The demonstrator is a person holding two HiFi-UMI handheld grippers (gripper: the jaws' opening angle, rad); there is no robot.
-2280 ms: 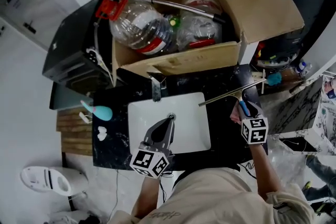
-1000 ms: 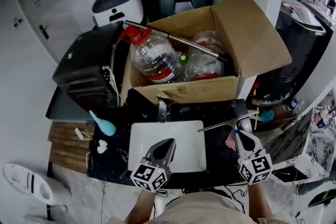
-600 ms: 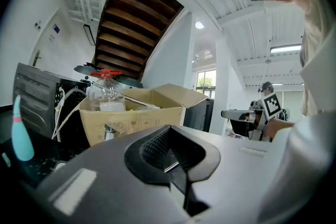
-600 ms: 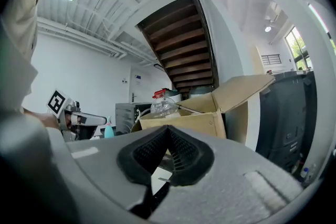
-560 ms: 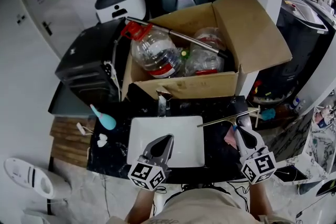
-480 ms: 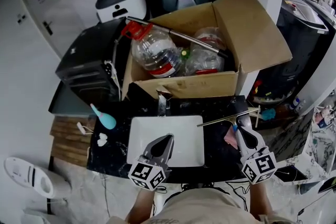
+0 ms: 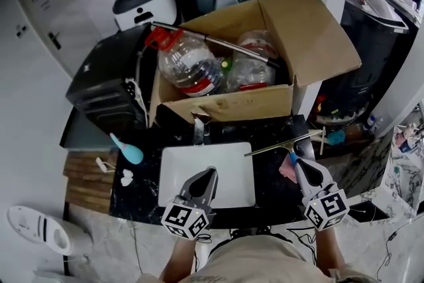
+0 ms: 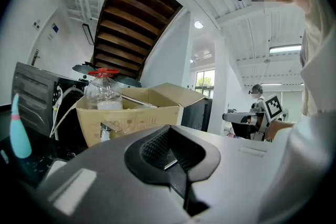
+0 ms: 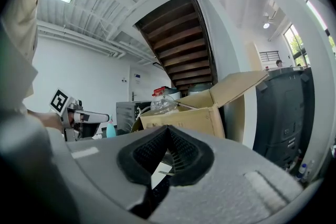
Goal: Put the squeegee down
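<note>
Head view: squeegee (image 7: 281, 142) along narrow counter strip (image 7: 238, 133) between sink (image 7: 199, 166) and cardboard box (image 7: 311, 23)

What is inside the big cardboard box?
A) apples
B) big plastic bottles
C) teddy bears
B: clear plastic bottles, one with a red cap, lie in the open cardboard box.
</note>
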